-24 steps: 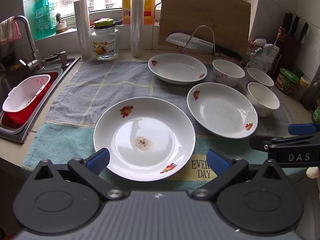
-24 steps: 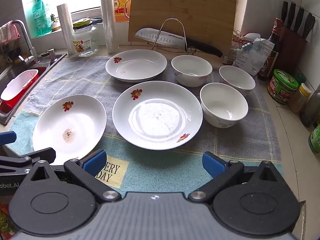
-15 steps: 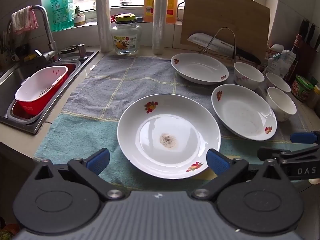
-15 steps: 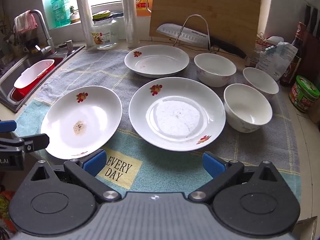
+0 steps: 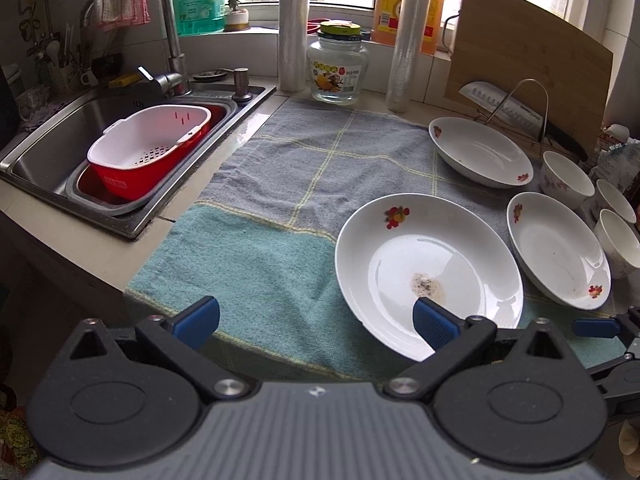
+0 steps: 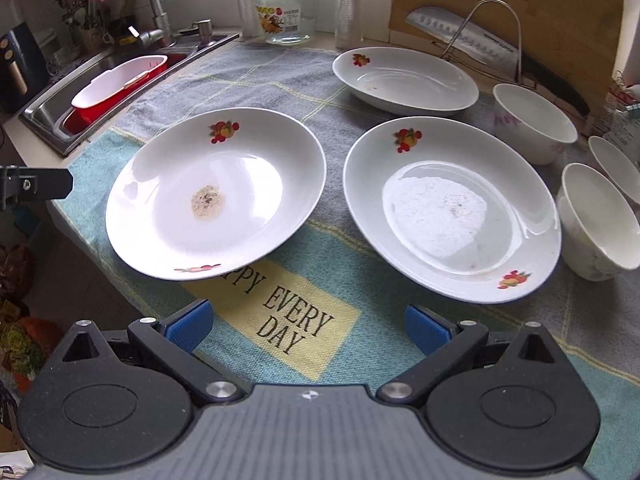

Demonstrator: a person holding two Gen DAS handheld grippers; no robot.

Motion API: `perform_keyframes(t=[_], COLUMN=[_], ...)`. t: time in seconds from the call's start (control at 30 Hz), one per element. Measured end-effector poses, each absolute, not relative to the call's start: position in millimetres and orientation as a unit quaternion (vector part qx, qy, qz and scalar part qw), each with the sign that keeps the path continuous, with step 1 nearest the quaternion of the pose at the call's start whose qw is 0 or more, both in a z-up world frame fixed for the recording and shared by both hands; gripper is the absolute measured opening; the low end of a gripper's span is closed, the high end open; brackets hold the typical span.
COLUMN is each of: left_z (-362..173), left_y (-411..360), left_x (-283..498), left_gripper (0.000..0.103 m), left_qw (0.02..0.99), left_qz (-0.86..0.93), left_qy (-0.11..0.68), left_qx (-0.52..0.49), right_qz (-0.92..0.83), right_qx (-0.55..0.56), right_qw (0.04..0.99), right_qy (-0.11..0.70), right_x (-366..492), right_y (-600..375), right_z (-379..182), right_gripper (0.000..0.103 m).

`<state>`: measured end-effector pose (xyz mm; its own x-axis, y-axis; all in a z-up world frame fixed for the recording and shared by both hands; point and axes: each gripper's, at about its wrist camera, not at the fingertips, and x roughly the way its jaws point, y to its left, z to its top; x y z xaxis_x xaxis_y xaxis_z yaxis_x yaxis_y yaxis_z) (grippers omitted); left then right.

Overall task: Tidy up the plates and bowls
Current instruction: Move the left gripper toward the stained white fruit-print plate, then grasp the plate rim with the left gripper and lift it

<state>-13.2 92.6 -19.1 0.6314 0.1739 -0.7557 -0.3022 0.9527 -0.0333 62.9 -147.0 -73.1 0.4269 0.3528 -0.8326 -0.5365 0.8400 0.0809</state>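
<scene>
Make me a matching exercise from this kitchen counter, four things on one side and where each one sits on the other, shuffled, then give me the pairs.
Things:
1. colander
2. knife
3. stained plate
4. pink cloth

Places:
A. draped over the faucet
B. on the towel's teal part, near the counter's front edge
C. in the sink, inside a red tub
D. on the wire rack before the cutting board

Pairs: 1-C, 2-D, 3-B, 4-A

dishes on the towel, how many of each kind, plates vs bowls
Shallow white ceramic plates with red fruit decals: 3, left, middle, back
Plain deep white ceramic bowls: 3, back, far right, near
Total: 6 dishes
</scene>
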Motion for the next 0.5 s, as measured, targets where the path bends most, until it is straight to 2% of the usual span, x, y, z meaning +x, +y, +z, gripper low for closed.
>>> perform_keyframes(t=[0.3,0.5], left_z=[-21.8,-25.9], left_y=[110.5,117.1], left_x=[-10.0,1.6], left_gripper=[0.102,0.102], left_qw=[0.892,0.889], left_qz=[0.152,0.134], left_qy=[0.417,0.429], left_qx=[-0.085,-0.093], right_qz=[0.318,0.349], right_qx=[-0.135,-0.162], right_qw=[0.818,0.819], right_qy=[0.460,0.425], right_x=[66.6,65.4], right_y=[-113.9,-98.8], right_z=[-94.4,-99.1], right_gripper=[0.103,0.103])
